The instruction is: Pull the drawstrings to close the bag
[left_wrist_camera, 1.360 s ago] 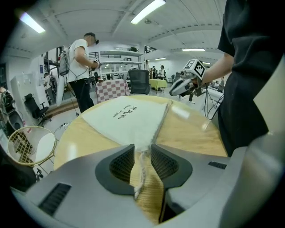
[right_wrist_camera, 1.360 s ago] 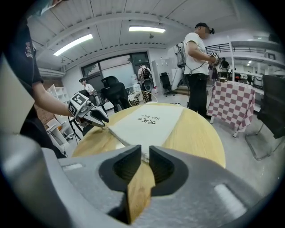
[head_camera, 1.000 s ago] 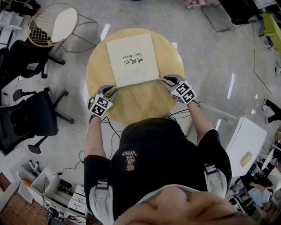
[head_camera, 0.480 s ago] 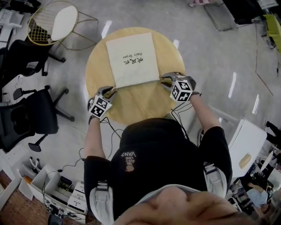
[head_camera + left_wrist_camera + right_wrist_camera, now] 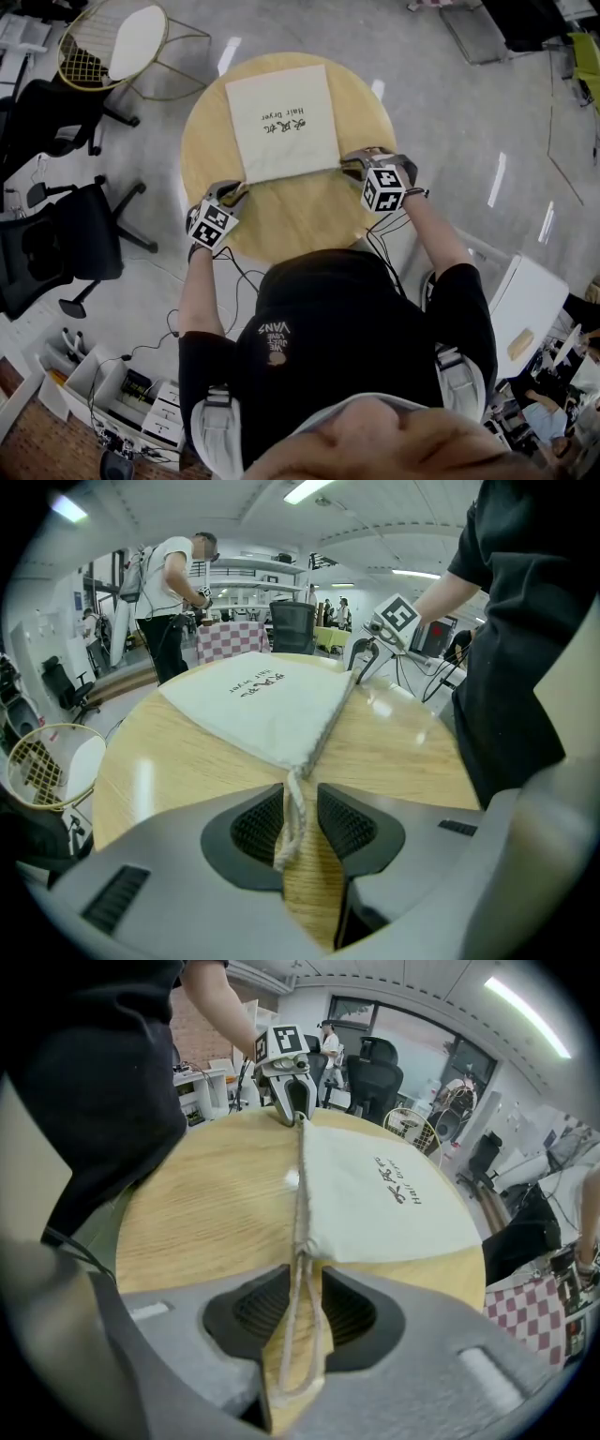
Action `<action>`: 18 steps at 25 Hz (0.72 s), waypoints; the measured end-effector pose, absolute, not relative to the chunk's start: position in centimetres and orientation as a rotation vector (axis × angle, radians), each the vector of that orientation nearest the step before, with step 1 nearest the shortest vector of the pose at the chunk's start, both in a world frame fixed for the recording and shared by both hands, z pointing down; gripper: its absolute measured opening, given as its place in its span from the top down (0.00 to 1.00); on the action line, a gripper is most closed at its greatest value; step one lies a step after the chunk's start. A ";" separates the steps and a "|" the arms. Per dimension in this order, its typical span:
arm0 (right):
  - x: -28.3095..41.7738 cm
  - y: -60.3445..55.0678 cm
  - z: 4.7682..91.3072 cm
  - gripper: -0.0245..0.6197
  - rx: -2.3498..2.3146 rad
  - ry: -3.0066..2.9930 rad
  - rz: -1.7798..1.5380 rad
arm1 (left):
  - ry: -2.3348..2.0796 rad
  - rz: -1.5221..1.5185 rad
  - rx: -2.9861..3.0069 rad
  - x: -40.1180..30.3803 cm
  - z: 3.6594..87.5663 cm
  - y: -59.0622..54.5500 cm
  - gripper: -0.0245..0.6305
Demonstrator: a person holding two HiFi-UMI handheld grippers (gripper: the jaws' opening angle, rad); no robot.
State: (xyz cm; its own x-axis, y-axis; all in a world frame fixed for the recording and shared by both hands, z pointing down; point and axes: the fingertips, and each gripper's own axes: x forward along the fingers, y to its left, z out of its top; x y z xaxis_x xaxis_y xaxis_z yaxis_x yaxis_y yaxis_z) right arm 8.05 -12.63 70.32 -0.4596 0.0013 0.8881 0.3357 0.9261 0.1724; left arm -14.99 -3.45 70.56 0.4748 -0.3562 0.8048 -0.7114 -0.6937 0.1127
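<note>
right gripper (image 5: 352, 169): rolling over since a second ago; jaws just closing slightly, standing apart round the cord loop (image 5: 300, 1321).
left gripper (image 5: 234, 194): keeping place, jaws apart, cord (image 5: 292, 813) lying loose between.
bag (image 5: 281, 117): lying flat on the table (image 5: 291, 220), mouth not gathering.
meaning: probably re-gripping; neither cord is being pinched for pulling.

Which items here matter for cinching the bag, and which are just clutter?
Job: cloth bag, left drawstring, right drawstring, round wooden table.
Clutter: gold wire chair, black office chairs.
</note>
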 end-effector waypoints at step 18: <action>8.1 -11.9 69.6 0.94 -0.190 -2.180 -0.023 | -0.907 1.075 2.279 -14.9 70.8 -3.4 0.80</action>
State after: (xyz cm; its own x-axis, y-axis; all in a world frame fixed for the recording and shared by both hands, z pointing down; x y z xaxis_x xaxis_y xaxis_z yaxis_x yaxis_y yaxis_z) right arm 8.06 -11.92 69.59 -0.5669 0.1280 0.8138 0.1452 0.9879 -0.0542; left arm -14.89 -3.36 70.85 0.4775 -0.3666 0.7985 -0.7257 -0.6769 0.1232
